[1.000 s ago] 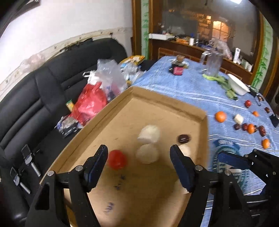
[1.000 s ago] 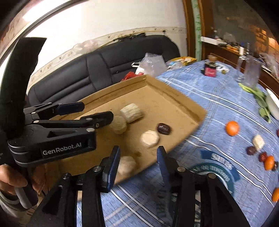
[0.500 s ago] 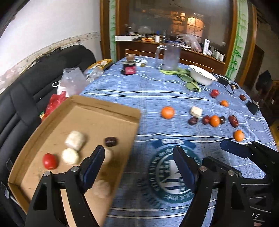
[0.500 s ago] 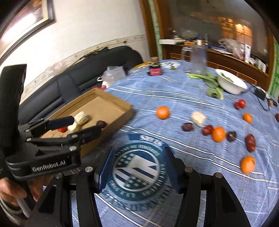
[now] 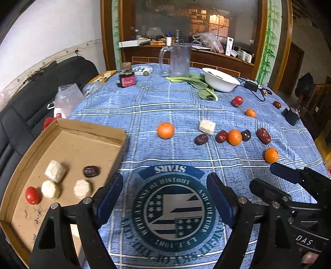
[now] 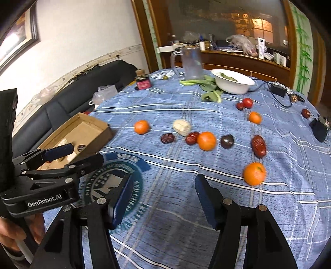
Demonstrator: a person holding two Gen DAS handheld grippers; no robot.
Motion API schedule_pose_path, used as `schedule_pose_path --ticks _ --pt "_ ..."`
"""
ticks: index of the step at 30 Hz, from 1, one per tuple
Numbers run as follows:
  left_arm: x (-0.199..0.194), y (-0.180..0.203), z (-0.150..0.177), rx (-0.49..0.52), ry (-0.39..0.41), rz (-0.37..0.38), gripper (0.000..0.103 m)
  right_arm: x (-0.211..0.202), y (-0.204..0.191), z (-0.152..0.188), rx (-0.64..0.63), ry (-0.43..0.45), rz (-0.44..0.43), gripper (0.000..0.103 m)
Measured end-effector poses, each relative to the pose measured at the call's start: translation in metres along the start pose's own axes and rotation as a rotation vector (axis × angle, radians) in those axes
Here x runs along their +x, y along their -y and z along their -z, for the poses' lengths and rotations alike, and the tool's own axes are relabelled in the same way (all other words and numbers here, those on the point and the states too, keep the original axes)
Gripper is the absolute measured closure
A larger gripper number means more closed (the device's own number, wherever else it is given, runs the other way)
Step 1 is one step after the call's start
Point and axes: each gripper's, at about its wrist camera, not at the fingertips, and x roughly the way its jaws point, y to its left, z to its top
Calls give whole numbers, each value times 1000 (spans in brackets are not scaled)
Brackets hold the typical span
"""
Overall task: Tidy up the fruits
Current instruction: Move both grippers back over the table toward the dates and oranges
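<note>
Both tongs — left tongs (image 5: 164, 192), right tongs (image 6: 163, 191) — released, empty. Nearest orange (image 6: 254, 173) lies on the table (image 6: 186, 227), frame right. Judged light, firm, prone to roll — grip across its middle.

The room is dim and bluish around me, with the warmest light coming from a glowing window (image 5: 217, 19) far at the back. My fisheye lenses bend the walls and darken every corner to black. My left view is fairly sharp, but my right view smears, blurring the tablecloth (image 6: 186, 217) print and the nearest orange (image 6: 254, 173).
</note>
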Motion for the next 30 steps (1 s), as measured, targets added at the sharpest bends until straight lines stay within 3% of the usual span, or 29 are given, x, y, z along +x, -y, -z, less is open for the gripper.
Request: schedule_pose_path --ticks 19,30 --pt "45 42 -19 42 -64 57 21 -6 100 9 113 -25 131 37" --pt "80 51 -34 46 -110 76 21 30 116 -7 60 -78 156 37"
